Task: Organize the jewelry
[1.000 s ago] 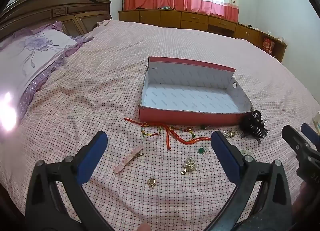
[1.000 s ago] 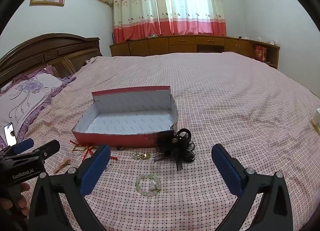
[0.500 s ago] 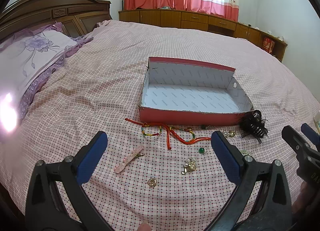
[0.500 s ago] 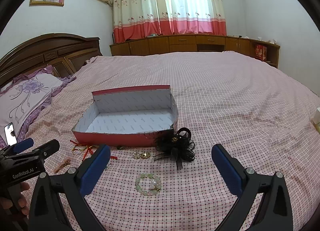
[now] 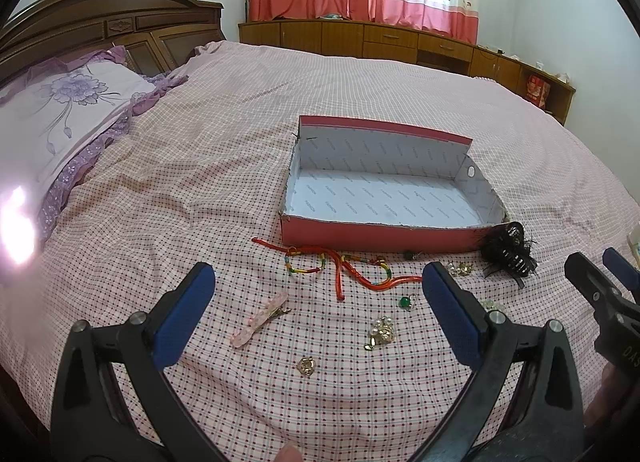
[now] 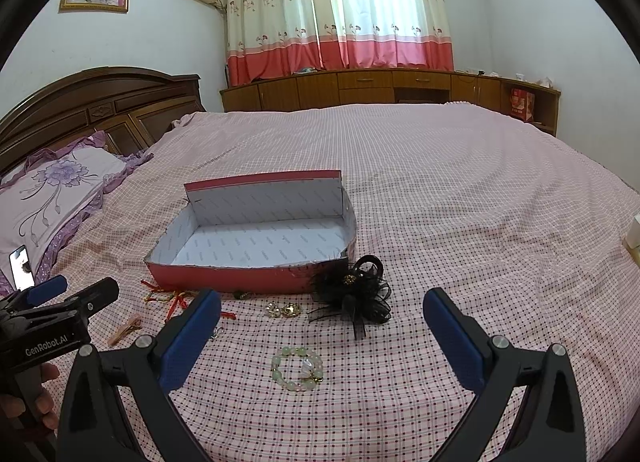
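An empty red box with a white inside sits on the checked bedspread. Jewelry lies loose in front of it: red cord bracelets, a pink hair clip, a green stone, gold charms, a black flower hairpiece, gold earrings and a pale green bead bracelet. My left gripper hangs open above the clip and charms. My right gripper is open over the bead bracelet. Neither holds anything.
A floral pillow and a dark wooden headboard lie to the left, with a phone by the pillow. Wooden cabinets line the far wall. A hand holds the left tool.
Both views have crept very slightly; the box and jewelry lie where they were and both grippers stay open.
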Available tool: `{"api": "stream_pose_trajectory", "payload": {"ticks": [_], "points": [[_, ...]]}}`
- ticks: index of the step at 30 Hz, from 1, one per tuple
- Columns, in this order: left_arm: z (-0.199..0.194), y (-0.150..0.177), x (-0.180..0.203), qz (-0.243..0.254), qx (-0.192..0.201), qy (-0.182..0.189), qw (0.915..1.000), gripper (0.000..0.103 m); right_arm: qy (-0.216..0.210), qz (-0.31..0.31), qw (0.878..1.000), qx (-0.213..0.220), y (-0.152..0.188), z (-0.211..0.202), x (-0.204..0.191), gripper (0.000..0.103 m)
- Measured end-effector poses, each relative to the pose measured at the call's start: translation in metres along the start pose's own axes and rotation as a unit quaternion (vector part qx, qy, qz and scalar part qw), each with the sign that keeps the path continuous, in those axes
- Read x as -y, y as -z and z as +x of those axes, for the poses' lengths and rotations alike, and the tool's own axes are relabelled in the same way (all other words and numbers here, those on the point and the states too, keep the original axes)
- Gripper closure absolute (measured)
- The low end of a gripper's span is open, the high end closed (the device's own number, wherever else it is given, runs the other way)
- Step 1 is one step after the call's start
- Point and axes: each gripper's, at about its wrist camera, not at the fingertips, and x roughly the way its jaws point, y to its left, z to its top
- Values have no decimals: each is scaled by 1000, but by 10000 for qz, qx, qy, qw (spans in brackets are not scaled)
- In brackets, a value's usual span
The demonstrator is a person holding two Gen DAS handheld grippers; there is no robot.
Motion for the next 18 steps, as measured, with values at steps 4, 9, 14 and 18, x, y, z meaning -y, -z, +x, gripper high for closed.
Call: {"api": "stream_pose_trajectory", "payload": {"ticks": [4,9,14,18], "points": [[0,0,0,1,3,4,10000,6,-3,-5,10000,0,-1,0,0,0],[0,0,0,10,-3,-7,10000,6,-1,-1,10000,-3,-1,2,1,0],[1,-1,-3,36,-5,-16,10000,6,-2,-4,10000,-11,-2,0,0,0],[3,-2,-6,46,-4,-74,10000,6,2,-9,10000,-11,-1,0,0,0]]}}
